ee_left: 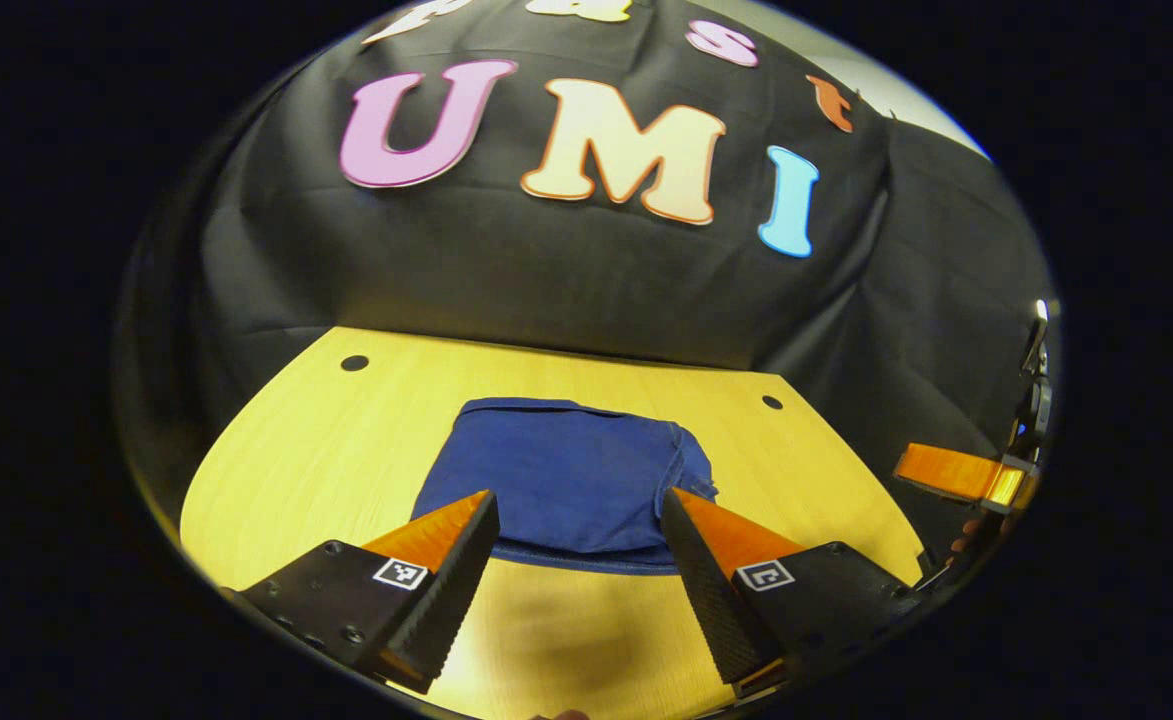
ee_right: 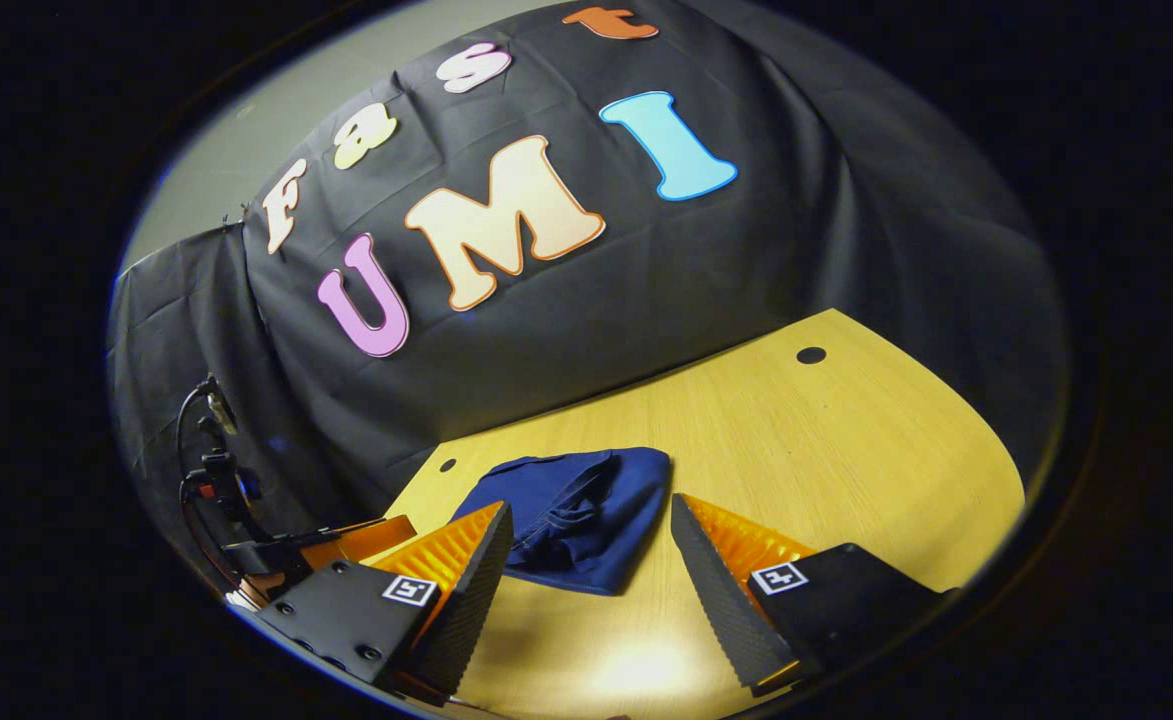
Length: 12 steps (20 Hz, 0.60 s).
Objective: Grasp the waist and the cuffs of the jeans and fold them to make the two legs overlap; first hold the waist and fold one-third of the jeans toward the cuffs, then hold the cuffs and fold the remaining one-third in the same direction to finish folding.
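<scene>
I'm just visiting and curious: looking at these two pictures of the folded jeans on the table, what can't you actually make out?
- How many layers the jeans hold: the top fold hides those beneath, in both views.
- The jeans' near edge, left gripper view: partly behind the left tool.
- The other tool at the right edge: cut off, so open or shut is unclear.
- The table front: cut off in both views.

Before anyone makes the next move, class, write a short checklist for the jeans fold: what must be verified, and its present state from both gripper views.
1. Jeans folded into a compact bundle: ok.
2. Jeans lying wholly on the table, off its edges: ok.
3. Left gripper open, holding nothing: ok.
4. Right gripper open, holding nothing: ok.
5. Legs overlapping evenly inside the bundle: cannot tell.
</scene>
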Each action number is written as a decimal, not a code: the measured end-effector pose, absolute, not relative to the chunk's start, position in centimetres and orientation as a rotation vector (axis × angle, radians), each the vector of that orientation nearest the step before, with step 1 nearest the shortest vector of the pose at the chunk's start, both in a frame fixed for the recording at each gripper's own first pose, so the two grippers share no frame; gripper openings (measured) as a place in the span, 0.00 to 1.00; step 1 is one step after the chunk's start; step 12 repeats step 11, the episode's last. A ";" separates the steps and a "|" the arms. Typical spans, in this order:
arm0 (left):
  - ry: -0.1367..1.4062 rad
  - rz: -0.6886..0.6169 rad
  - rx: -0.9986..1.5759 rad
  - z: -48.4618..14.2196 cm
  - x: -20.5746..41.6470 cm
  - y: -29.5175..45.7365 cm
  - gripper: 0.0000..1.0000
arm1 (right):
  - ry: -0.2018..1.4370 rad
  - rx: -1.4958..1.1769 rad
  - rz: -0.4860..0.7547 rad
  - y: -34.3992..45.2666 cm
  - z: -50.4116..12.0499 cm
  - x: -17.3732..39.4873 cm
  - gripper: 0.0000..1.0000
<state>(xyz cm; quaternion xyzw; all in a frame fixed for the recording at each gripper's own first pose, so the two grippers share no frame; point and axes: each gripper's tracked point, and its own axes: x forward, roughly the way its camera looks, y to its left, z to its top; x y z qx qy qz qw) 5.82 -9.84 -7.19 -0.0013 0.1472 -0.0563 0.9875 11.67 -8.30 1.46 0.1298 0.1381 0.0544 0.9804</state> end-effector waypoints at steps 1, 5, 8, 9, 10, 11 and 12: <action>0.309 -0.102 -0.022 -7.5 5.4 -8.9 0.96 | 0.281 0.247 0.108 -8.0 1.3 11.4 0.98; 0.309 -0.130 -0.068 -7.5 5.0 -8.1 0.96 | 0.289 0.233 0.103 -7.3 1.3 10.4 0.98; 0.301 -0.157 -0.044 -7.5 4.9 -8.4 0.96 | 0.278 0.228 0.085 -7.2 1.6 9.8 0.98; 0.301 -0.166 -0.032 -7.5 4.7 -8.3 0.96 | 0.269 0.221 0.075 -7.2 1.7 9.5 0.98; 0.304 -0.173 -0.014 -7.7 4.6 -8.3 0.96 | 0.260 0.215 0.066 -7.2 2.0 9.3 0.98; 0.308 -0.178 0.007 -7.9 4.4 -8.3 0.96 | 0.255 0.214 0.061 -7.1 2.1 9.1 0.98; 0.308 -0.178 0.007 -7.9 4.4 -8.3 0.96 | 0.255 0.214 0.061 -7.1 2.1 9.1 0.98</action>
